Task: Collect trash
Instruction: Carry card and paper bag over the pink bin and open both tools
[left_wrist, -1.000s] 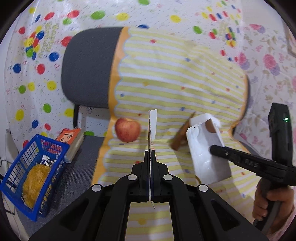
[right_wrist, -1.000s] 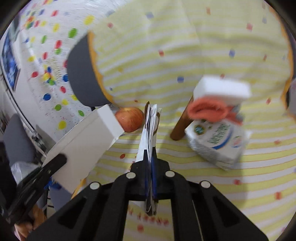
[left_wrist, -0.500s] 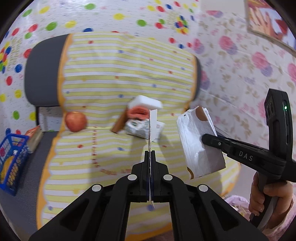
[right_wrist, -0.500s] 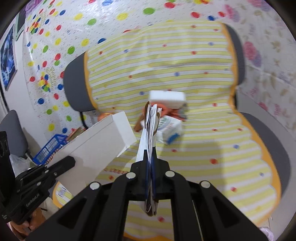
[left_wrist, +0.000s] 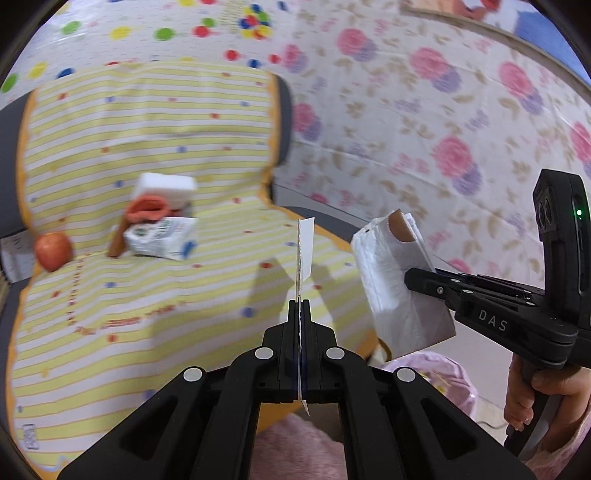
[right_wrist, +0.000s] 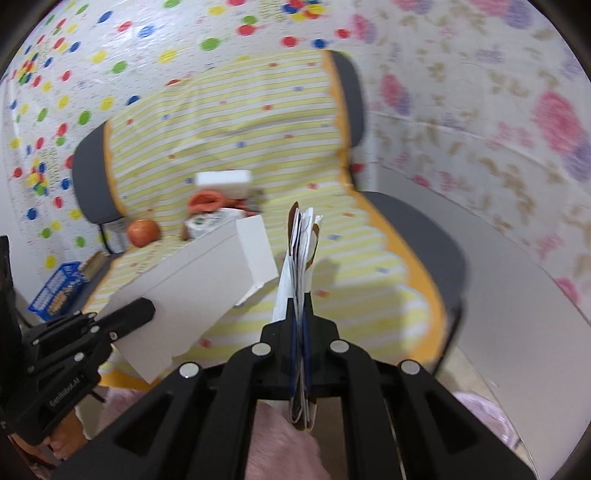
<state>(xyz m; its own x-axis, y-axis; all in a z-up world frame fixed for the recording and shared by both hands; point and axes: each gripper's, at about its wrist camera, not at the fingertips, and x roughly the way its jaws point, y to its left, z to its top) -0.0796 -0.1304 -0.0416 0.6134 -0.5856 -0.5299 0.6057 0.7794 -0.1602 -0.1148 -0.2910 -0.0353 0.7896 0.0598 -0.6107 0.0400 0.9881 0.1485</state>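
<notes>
Swung off to the right over the last second, with the floral wall covering (left_wrist: 424, 129) now filling the right half of the left wrist view and the blue basket gone from that view. Blurred throughout by motion.

Ahead and to the left: a grey seat (right_wrist: 417, 236) draped in a yellow striped cover (left_wrist: 147, 147), backed by a dotted wall sheet (right_wrist: 74, 74). Down by the seat's left end in the right wrist view, a blue basket (right_wrist: 55, 291).

Clamped fully shut in the left tool (left_wrist: 300, 306): a flat white box (right_wrist: 207, 291), seen edge-on as a thin white strip from its own camera and broadside from the other, held in the air over the front of the cover. Pinched nearly shut in the right tool (right_wrist: 300, 306): a folded white paper bag (left_wrist: 399, 295) with a brown lining, gripped at its lower half, held up off the seat's right front corner and well apart from the things on the cover. Wrapped round that tool's handle at the lower right, a hand (left_wrist: 524, 398) in a pink sleeve.

Left lying on the cover near the backrest, in one cluster: a white foam block (left_wrist: 164, 186) atop an orange item (left_wrist: 146, 210), a printed tissue pack (left_wrist: 162, 236) just in front, a brown stick (left_wrist: 116, 243) touching its left side. Apart from these, further left, an apple (left_wrist: 53, 249).
</notes>
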